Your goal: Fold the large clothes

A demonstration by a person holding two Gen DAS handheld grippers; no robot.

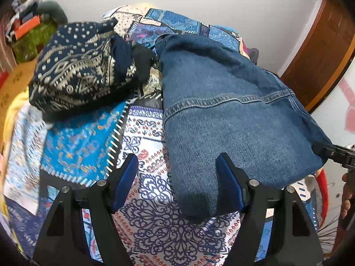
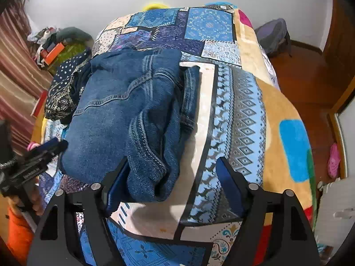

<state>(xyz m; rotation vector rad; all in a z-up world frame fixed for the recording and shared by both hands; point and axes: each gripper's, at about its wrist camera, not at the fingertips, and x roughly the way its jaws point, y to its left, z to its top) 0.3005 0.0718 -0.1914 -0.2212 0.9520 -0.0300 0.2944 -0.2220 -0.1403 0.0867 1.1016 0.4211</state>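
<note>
Denim jeans (image 1: 233,119) lie folded into a thick bundle on the patchwork bedspread (image 1: 146,199), filling the centre and right of the left wrist view and the centre-left of the right wrist view. A second folded garment, navy with a cream pattern (image 1: 82,73), sits just beside them at upper left.

Step in hand, by judgement: the fold looks all but complete, and both tools appear to be letting go. To finish well, the loose layered edge at the lower centre of the right wrist view should be tucked square and the bundle pressed flat before lifting away, so the layers do not spring apart.

Left gripper (image 1: 177,186): jaws stand wide; the bundle's near corner lies between them, against the right-hand pad, unclamped. Nothing is held.

Right gripper (image 2: 173,186): jaws wide; the rolled denim edge rests against the left-hand pad, with bedspread showing beside the other. No grip is evident.
</note>
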